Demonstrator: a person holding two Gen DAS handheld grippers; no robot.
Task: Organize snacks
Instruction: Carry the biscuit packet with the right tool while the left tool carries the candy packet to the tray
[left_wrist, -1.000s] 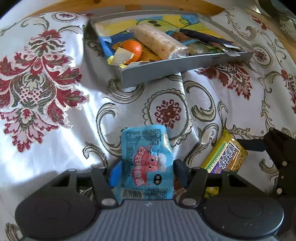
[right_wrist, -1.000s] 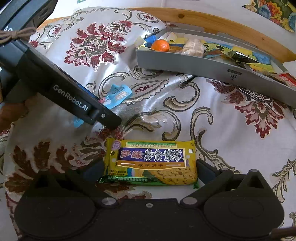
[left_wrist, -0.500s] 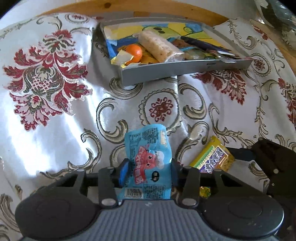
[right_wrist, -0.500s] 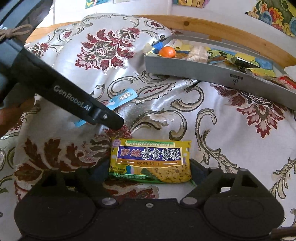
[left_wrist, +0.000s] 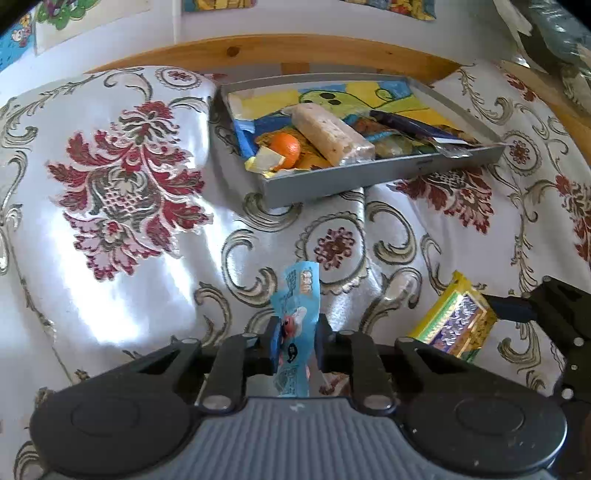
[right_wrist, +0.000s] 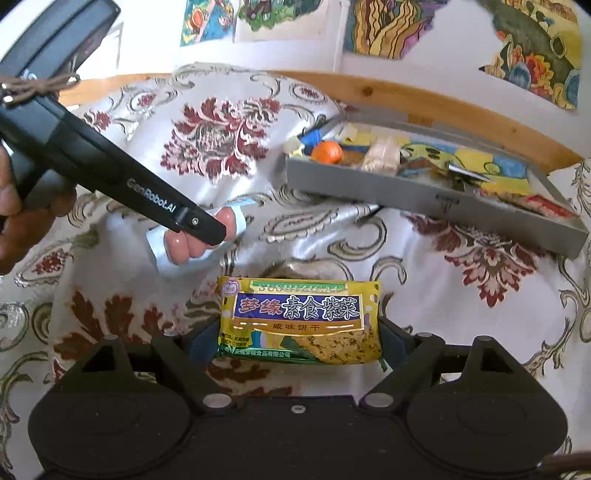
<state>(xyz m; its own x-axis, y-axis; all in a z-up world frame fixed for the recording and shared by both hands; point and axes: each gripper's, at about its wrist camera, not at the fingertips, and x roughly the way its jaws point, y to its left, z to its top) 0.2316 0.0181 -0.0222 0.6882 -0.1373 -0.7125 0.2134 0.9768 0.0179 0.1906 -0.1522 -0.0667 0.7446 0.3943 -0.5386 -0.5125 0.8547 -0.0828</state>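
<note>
My left gripper (left_wrist: 295, 341) is shut on a blue snack packet (left_wrist: 298, 295), which is squeezed narrow and stands up between the fingers above the cloth. In the right wrist view the same packet (right_wrist: 173, 251) hangs under the left gripper's tip (right_wrist: 199, 229). My right gripper (right_wrist: 299, 339) is shut on a yellow biscuit packet (right_wrist: 301, 314), gripped by its two short ends. The left wrist view shows this packet (left_wrist: 458, 321) tilted at lower right. A grey tray (left_wrist: 369, 175) further back holds an orange (left_wrist: 286, 147), a wrapped bar (left_wrist: 332, 134) and several other snacks.
A shiny cloth with red flowers (left_wrist: 125, 192) covers the table. A wooden rail (left_wrist: 295, 48) and a wall with pictures lie behind the tray (right_wrist: 406, 192). A hand (right_wrist: 22, 221) holds the left gripper's handle at far left.
The left jaws have closed tighter and crumpled the blue packet. Both grippers have risen and drawn back from the cloth with their packets, so more of the wall shows.
</note>
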